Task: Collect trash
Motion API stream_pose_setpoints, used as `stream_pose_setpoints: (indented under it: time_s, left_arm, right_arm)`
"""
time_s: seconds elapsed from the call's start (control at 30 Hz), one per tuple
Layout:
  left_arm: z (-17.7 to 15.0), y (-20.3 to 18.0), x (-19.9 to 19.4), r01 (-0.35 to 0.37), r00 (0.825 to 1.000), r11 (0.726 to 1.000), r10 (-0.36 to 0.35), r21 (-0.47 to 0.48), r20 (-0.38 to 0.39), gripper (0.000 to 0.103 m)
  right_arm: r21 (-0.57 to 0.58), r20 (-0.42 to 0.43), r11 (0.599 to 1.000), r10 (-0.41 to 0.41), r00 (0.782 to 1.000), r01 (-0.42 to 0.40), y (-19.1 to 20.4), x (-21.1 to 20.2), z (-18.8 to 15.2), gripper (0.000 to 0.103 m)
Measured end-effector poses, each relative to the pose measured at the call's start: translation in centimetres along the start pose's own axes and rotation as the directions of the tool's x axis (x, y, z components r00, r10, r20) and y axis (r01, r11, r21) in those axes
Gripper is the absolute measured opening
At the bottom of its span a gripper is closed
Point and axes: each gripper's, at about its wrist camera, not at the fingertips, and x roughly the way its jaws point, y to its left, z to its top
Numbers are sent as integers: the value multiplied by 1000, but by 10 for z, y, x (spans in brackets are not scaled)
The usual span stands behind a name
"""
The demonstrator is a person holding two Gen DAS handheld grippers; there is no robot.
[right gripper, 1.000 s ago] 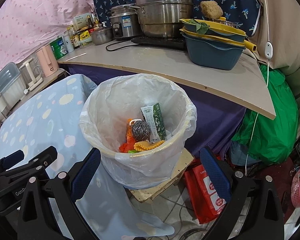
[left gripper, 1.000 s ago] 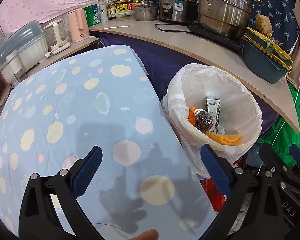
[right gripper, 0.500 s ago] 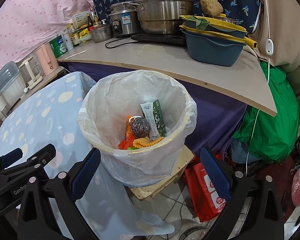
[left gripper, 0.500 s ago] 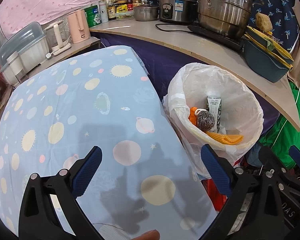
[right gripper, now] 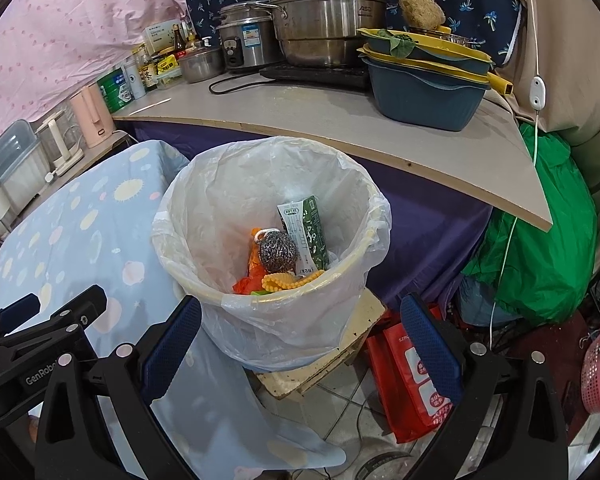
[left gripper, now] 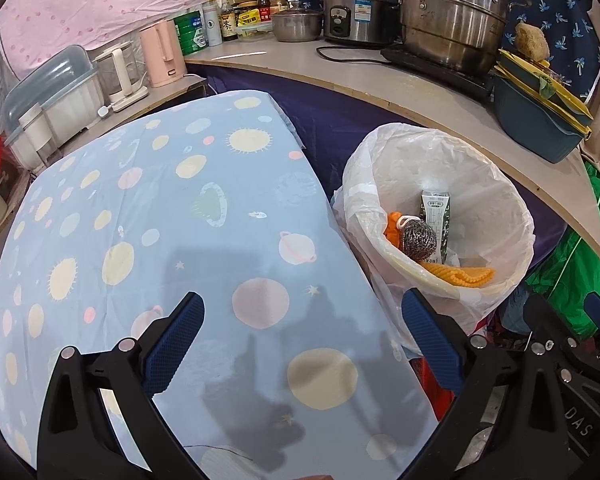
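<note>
A: Why are both tools just hanging there?

B: I read the collecting as nearly done. My left tool [left gripper: 302, 340] is spread wide over the blue planet-print tabletop [left gripper: 148, 216], gripping nothing; my right tool [right gripper: 300, 342] is equally wide and empty, facing the white-lined round bin [right gripper: 204, 256].

A: And the trash?

B: Inside the bin: a steel-wool scrubber [right gripper: 278, 254], a green-and-white carton [right gripper: 306, 234] at its one o'clock, a yellow ridged cloth [right gripper: 284, 281] at six.

A: Obstacles?

B: The beige counter [right gripper: 340, 132] overhangs at twelve; a red bag [right gripper: 414, 372] sits on the floor at five.
</note>
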Motion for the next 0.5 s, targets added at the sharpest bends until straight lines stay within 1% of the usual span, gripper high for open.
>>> stream_pose_setpoints:
  time_s: [0.17,0.5]
  left_arm:
    - [-2,0,-2,-10,1000,1000,11,-15,8,95]
    - [-3,-3,-1,-12,1000,1000,12,1,1,95]
  right_arm:
    - [-1,-2,1000,1,1000,-1,0,1,0,96]
    - [-3,-3,1000,-1,1000,1,1,1,0,96]
